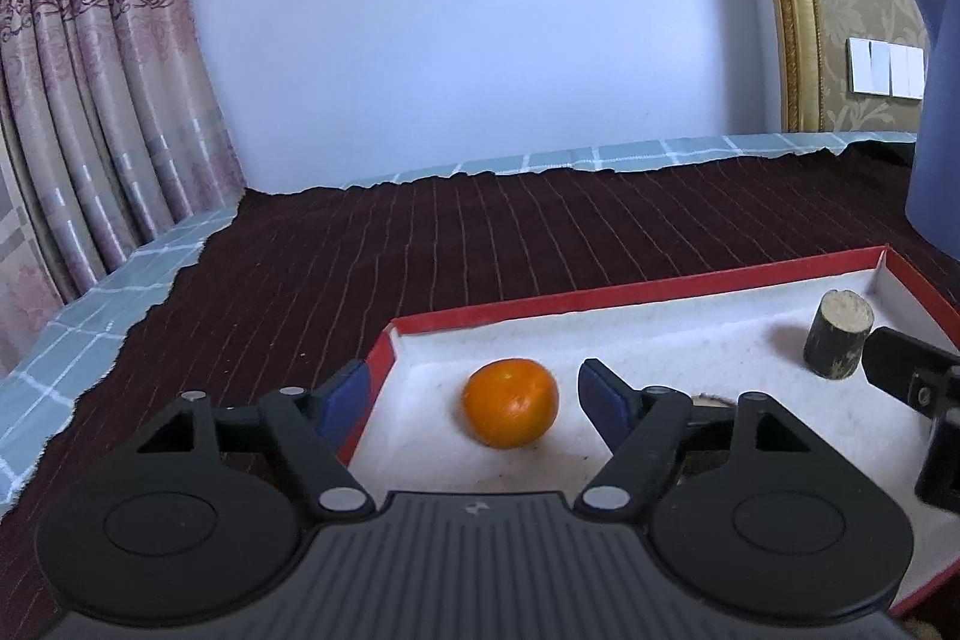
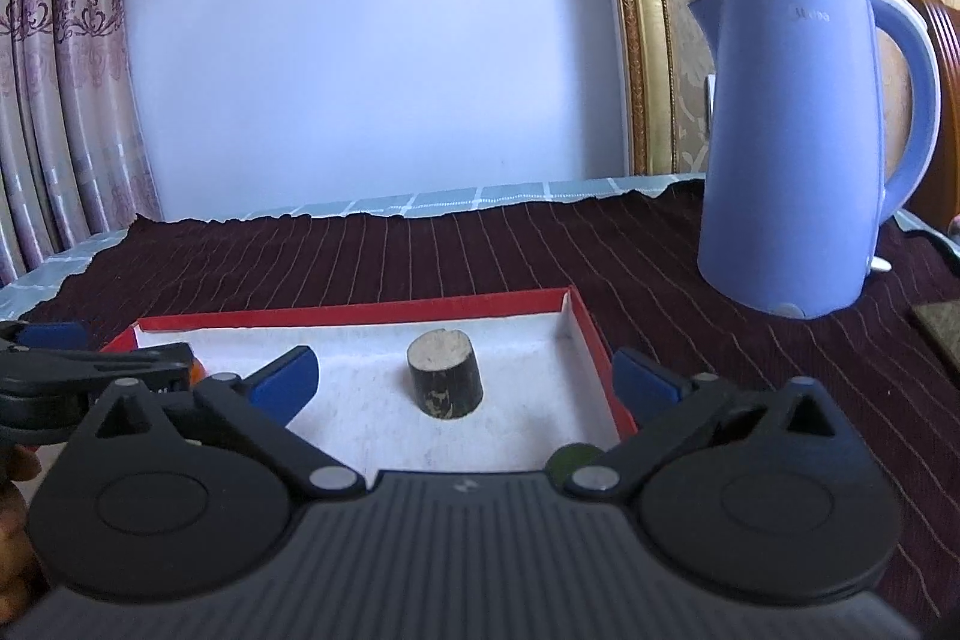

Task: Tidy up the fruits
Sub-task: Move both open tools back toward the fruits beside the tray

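the orange sits in the red box, near the box's left wall, on its white floor. the left hand-held gripper has its two blue fingers wide apart, one on each side of the orange, not touching it. one finger is outside the box's left wall. the right hand-held gripper is spread wide too, with nothing pinched. between its fingers, apart from both, a dark stubby log piece stands up in the box, near the box's right wall. past the box's right side stands a blue kettle on the dark striped cloth over the counter.
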{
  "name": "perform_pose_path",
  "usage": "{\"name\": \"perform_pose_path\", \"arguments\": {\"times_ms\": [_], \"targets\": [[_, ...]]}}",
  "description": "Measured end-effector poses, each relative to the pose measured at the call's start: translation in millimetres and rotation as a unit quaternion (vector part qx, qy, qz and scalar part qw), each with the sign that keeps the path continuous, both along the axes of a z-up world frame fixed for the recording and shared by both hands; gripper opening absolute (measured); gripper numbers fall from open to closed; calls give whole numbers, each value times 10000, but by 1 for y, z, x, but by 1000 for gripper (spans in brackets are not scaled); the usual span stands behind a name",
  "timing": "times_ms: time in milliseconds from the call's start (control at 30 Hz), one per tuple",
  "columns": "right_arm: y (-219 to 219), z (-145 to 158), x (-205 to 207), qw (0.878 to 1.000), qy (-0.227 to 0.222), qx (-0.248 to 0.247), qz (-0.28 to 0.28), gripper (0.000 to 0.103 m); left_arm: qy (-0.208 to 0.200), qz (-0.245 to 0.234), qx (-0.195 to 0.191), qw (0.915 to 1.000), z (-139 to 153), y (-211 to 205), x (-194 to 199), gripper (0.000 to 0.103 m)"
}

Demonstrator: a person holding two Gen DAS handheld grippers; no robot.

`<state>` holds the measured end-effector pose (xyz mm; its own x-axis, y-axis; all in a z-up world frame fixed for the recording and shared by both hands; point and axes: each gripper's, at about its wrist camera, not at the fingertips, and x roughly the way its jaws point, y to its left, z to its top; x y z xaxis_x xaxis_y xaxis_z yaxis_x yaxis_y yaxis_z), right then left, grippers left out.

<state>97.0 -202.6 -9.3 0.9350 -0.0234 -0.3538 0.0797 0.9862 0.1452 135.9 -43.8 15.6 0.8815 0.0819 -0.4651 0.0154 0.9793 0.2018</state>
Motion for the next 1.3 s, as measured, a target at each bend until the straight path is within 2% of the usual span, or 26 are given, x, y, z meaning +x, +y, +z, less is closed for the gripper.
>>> {"name": "perform_pose_path", "arguments": {"times_ms": [167,467,667,767,867,1033,1200,1300], "targets": [[-5,-2,-8,9997,-10,225,38,103,-167,2,-88,9998,7,8,-18,77],[-1,-4,-32,9997,-80,200,87,103,-304,-127,-233,9992,7,23,-51,78],[-4,-7,-54,9991,-93,387,163,103,-249,-184,-593,9978,6,47,-72,78],[-3,-8,-67,9993,-86,313,162,103,-213,-258,-853,9958,6,58,-81,78],[0,-8,-78,9995,-60,194,250,103,-233,-282,-957,9947,4,68,-89,78],[6,-7,-93,9991,109,-314,266,103,-91,-359,-1140,9928,-4,84,-98,78],[4,-11,-105,9985,172,-246,449,103,117,-489,-1350,9896,-13,102,-102,78],[8,-13,-112,9975,169,-435,540,103,199,-555,-1397,9884,-18,111,-104,78]]}}
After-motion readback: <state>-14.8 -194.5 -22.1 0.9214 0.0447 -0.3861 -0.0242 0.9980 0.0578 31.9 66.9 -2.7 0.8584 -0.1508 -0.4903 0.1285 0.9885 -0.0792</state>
